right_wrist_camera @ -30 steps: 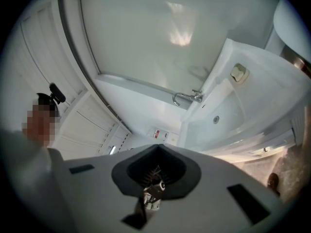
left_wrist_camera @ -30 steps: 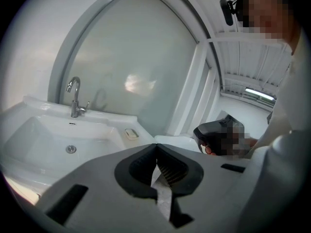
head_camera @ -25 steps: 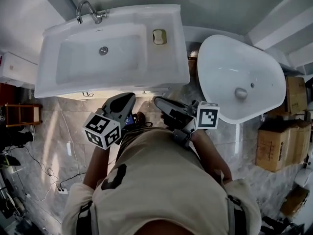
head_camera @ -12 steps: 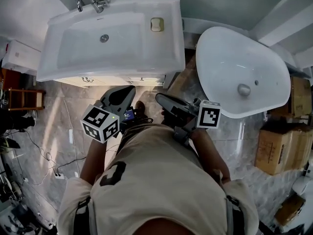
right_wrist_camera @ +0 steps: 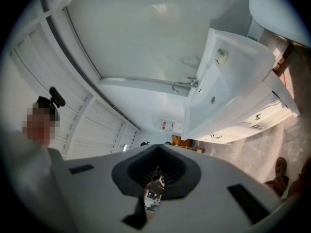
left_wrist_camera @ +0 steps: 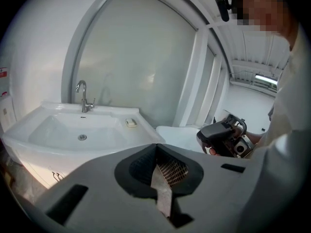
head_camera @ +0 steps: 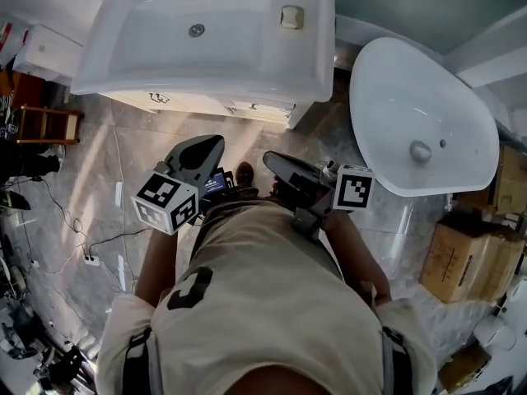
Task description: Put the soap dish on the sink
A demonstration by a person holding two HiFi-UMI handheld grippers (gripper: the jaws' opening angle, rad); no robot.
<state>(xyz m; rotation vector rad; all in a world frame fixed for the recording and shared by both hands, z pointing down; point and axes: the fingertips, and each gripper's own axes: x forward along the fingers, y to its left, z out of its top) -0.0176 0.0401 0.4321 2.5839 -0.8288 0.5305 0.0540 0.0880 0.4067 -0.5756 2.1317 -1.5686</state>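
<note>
The soap dish [head_camera: 291, 16] is small and cream-coloured, and it lies on the right ledge of the white sink [head_camera: 313, 56], beside the basin. The left gripper view shows the soap dish [left_wrist_camera: 130, 123] right of the faucet [left_wrist_camera: 82, 96]. The right gripper view shows the soap dish [right_wrist_camera: 221, 56] tilted, far off. My left gripper [head_camera: 202, 151] and right gripper [head_camera: 276, 161] are held close to the person's chest over the floor, well short of the sink. Both are shut with nothing in them. The left gripper view also catches the right gripper [left_wrist_camera: 223, 135].
A large white oval basin [head_camera: 420, 122] stands to the right of the sink. Cardboard boxes [head_camera: 465, 262] are piled at the far right. A wooden rack [head_camera: 45, 126] and cables [head_camera: 82, 237] lie on the marble floor to the left.
The sink has slid toward the top of the head view and more floor shows in front of it. Both grippers stay shut near the body.
</note>
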